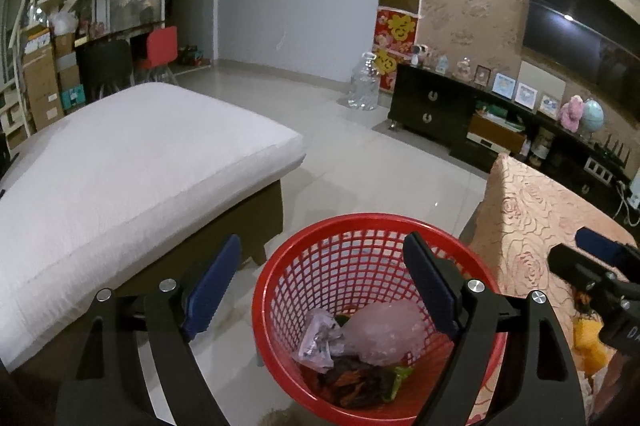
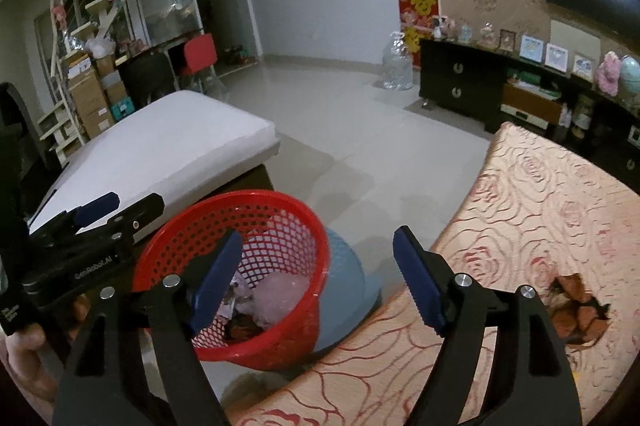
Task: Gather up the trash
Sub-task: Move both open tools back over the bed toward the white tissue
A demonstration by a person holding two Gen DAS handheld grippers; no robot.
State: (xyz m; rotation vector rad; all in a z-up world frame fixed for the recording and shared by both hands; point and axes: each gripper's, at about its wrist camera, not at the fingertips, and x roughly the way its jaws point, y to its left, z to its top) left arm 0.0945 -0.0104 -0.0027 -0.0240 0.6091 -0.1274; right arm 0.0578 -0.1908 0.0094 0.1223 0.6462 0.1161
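Note:
A red mesh basket (image 1: 320,266) stands on the floor and holds crumpled plastic (image 1: 384,330), a silver wrapper (image 1: 318,340) and a dark brown wrapper (image 1: 352,382). My left gripper (image 1: 320,290) is open and empty, just above the basket. The basket (image 2: 192,234) also shows in the right wrist view. My right gripper (image 2: 316,278) is open and empty, over the gap between basket and table. A brown crumpled wrapper (image 2: 576,310) lies on the rose-patterned table (image 2: 540,210) to its right. A yellow piece (image 1: 588,342) lies on the table under the right gripper's body (image 1: 600,266).
A white cushioned bench (image 1: 132,162) stands left of the basket. A blue stool (image 2: 352,290) sits behind the basket. A dark TV cabinet (image 1: 432,102) with ornaments lines the far wall, with a water jug (image 1: 364,86) beside it. Tiled floor lies between.

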